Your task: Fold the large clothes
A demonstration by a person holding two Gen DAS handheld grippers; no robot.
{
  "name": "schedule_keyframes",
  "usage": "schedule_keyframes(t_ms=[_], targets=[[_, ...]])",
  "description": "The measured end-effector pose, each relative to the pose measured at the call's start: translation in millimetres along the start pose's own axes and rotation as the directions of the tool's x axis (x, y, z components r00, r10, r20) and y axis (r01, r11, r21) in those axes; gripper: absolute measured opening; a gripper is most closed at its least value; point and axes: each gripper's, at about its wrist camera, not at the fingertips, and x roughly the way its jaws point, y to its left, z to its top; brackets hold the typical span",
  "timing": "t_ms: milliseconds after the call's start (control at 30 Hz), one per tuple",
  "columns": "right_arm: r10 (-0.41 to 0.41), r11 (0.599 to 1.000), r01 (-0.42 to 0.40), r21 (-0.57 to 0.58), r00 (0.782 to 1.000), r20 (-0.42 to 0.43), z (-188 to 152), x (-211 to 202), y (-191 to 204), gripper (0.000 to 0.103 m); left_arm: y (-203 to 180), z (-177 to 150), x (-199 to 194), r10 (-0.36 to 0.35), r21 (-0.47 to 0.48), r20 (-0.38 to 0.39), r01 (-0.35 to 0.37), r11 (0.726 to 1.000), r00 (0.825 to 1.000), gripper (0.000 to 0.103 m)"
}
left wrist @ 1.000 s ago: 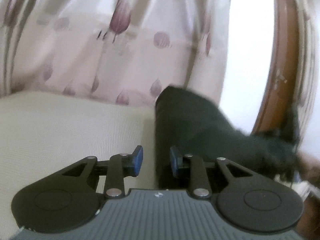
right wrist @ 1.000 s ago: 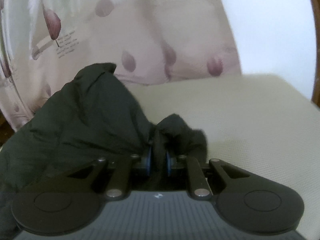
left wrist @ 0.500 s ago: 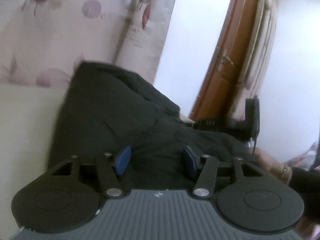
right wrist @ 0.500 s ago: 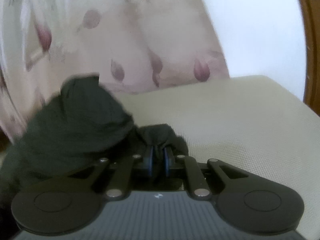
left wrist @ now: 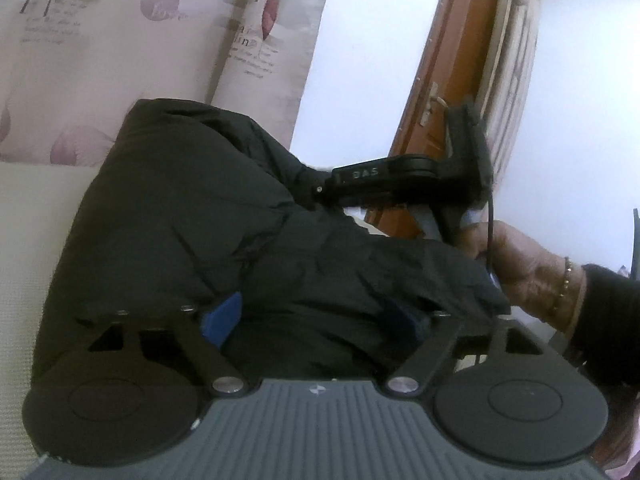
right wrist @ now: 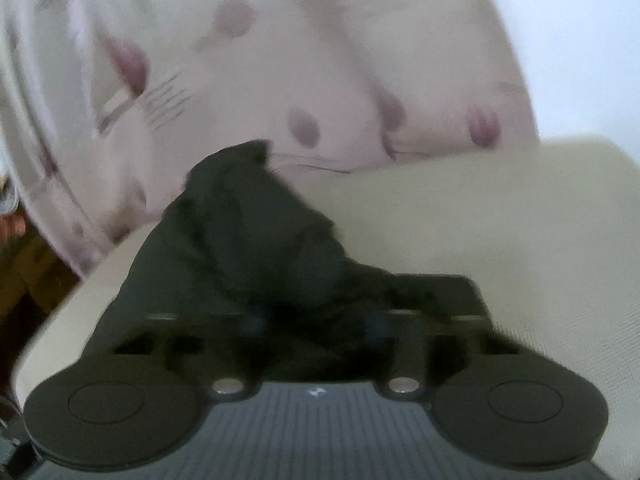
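Observation:
A large black garment lies bunched on a cream cushioned surface. My left gripper is open wide, its blue pads on either side of a fold of the cloth without pinching it. The right gripper shows in the left wrist view at the garment's far side, held by a hand. In the blurred right wrist view the garment rises in a heap just ahead, and my right gripper is open, with cloth lying between its spread fingers.
A pale curtain with purple tulip print hangs behind the cushion and also shows in the right wrist view. A brown wooden door stands at the right, beside a white wall. The cushion extends to the right.
My right gripper has opened and let go of the black garment. My left gripper has swung right over the garment and opened wider.

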Motion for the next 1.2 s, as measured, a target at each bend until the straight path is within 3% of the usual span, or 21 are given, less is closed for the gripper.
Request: schedule_keyframes(t_ms=[33, 167, 233, 333, 433, 533, 600, 633, 667, 733, 800, 833, 900, 933, 967, 1000, 1067, 1200], targets=[[-0.039, 0.996, 0.041, -0.084, 0.999, 0.026, -0.1, -3.7, 15.1, 0.013, -1.5, -0.1, -0.6, -0.006, 0.001, 0.006, 0.006, 1.0, 1.0, 0.09], [-0.148, 0.957, 0.178, -0.23, 0.979, 0.139, -2.7, -34.8, 35.0, 0.009, -9.7, 4.9, -9.6, 0.001, -0.01, 0.043, -0.001, 1.0, 0.999, 0.103], [-0.206, 0.946, 0.237, -0.22, 0.966, 0.153, -12.5, -41.1, 24.6, 0.006, -9.1, 7.7, -21.1, 0.009, -0.04, 0.096, -0.005, 0.999, 0.995, 0.103], [-0.28, 0.949, 0.292, -0.123, 0.954, 0.106, -32.7, -37.6, -3.8, 0.001, -4.8, 20.2, -29.6, 0.035, -0.065, 0.149, -0.026, 0.998, 0.988, 0.103], [-0.24, 0.971, 0.239, 0.02, 0.966, 0.096, -49.1, -40.6, -26.6, 0.001, 1.2, 32.2, -19.6, 0.058, -0.01, 0.132, -0.057, 0.998, 0.99, 0.102], [-0.127, 0.975, 0.093, 0.201, 0.978, 0.168, -40.7, -63.4, -45.0, 0.003, 13.9, 29.7, -1.1, 0.015, -0.068, 0.047, -0.011, 0.998, 0.999, 0.096], [-0.109, 0.969, 0.06, 0.24, 0.974, 0.196, -26.5, -71.2, -41.2, 0.009, 14.4, 25.6, 2.0, 0.009, -0.078, 0.059, -0.005, 0.997, 0.998, 0.096], [-0.044, 0.968, -0.004, 0.25, 0.982, 0.186, -18.5, -71.0, -40.8, 0.026, 11.2, 23.9, 3.8, 0.007, -0.059, 0.057, -0.004, 0.998, 0.998, 0.097], [-0.004, 0.968, -0.036, 0.246, 0.987, 0.163, -14.3, -69.5, -38.7, 0.062, 7.8, 23.1, 5.0, 0.013, -0.042, 0.054, -0.011, 0.999, 0.998, 0.099], [0.0, 0.981, -0.022, 0.191, 0.993, 0.116, -6.4, -56.5, -26.2, 0.103, -0.9, 20.9, 9.1, 0.045, 0.002, 0.041, -0.045, 0.999, 0.998, 0.101], [0.002, 0.991, -0.014, 0.133, 0.996, 0.087, -4.3, -40.8, -13.4, 0.103, -7.7, 19.7, 9.4, 0.069, 0.027, 0.029, -0.069, 0.997, 0.997, 0.103], [0.017, 0.993, -0.025, 0.111, 0.997, 0.077, -3.8, -33.4, -6.5, 0.102, -9.8, 21.4, 11.1, 0.083, 0.028, 0.017, -0.083, 0.996, 0.996, 0.103], [0.046, 0.997, -0.049, 0.056, 0.997, 0.057, -1.9, -19.7, 5.4, 0.087, -9.7, 24.9, 14.9, 0.097, 0.02, -0.003, -0.097, 0.995, 0.995, 0.103], [0.031, 0.999, -0.032, 0.027, 0.999, 0.026, -2.3, -11.9, 11.4, 0.056, -9.6, 27.5, 16.1, 0.105, 0.016, -0.013, -0.104, 0.994, 0.994, 0.103], [0.006, 1.0, -0.006, 0.009, 1.0, -0.002, -1.8, -3.4, 16.7, 0.042, -9.0, 29.2, 18.5, 0.112, 0.015, -0.023, -0.112, 0.994, 0.993, 0.103], [-0.006, 1.0, 0.006, -0.002, 1.0, -0.008, -1.1, 2.0, 19.9, 0.038, -9.2, 31.2, 19.7, 0.119, 0.015, -0.034, -0.119, 0.993, 0.992, 0.103], [-0.038, 0.997, 0.039, -0.065, 0.999, 0.015, 0.7, -0.4, 28.4, 0.018, -9.1, 35.0, 21.4, 0.127, 0.008, -0.054, -0.126, 0.992, 0.99, 0.103], [-0.123, 0.974, 0.143, -0.176, 0.985, 0.119, -2.9, -25.8, 46.8, 0.011, -15.5, 38.0, 20.5, 0.159, 0.01, -0.098, -0.159, 0.987, 0.982, 0.103]])
